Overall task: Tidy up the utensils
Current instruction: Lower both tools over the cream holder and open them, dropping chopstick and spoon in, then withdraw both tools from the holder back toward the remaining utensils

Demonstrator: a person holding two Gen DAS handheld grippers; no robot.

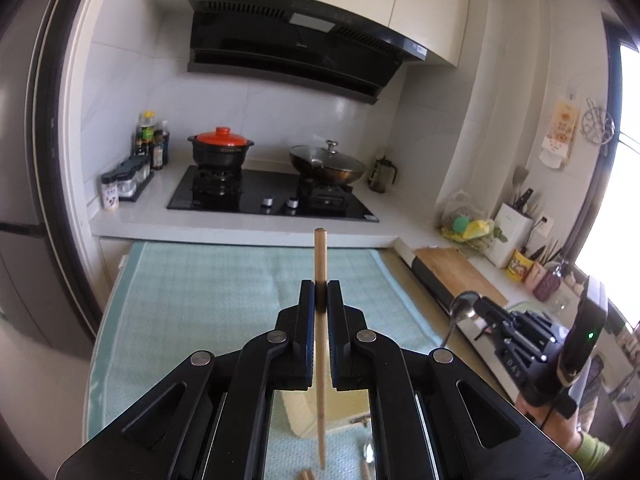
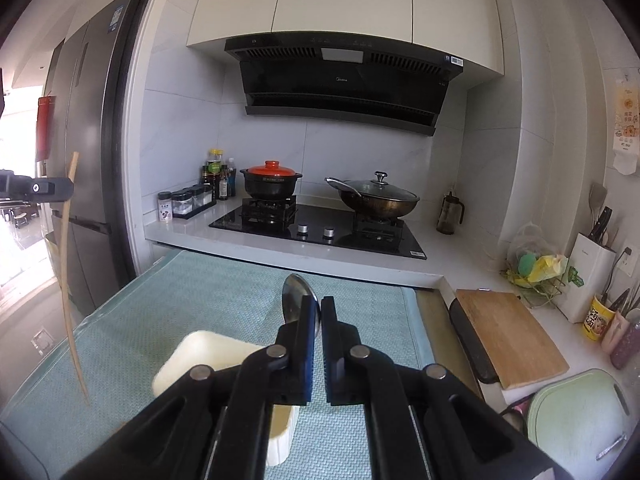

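Gripping state, left: the left gripper (image 1: pixel 321 292) was seen pinched on a wooden chopstick (image 1: pixel 320 320), which was held upright between the pressed fingers, its blunt end above them and its thin end hanging below.
Gripping state, right: the right gripper (image 2: pixel 321 312) was closed on a metal spoon (image 2: pixel 295 294), the bowl of which was seen rising above the left finger (image 2: pixel 306 344).
Chopstick position: it was held in the air above the near part of the table (image 1: pixel 192 292), clear of the cloth; in the right wrist view it was seen at the far left, beyond the table's left edge.
Spoon position: it was carried above the middle of the table, over the light blue cloth (image 2: pixel 200 304).
Holder: a cream-coloured utensil holder (image 2: pixel 204 356) was seen lying on the cloth near the near edge, just below the right gripper.
Other utensils: wooden ends (image 1: pixel 306 474) and a second spoon (image 1: pixel 369 454) were glimpsed on the cloth at the near edge, largely hidden by the left gripper.
Surroundings: a stove (image 2: pixel 320 228) with a red-lidded pot (image 2: pixel 271 184) and a lidded wok (image 2: pixel 376 196) was seen beyond the far edge; a wooden cutting board (image 2: pixel 508 336) was seen past the right edge.
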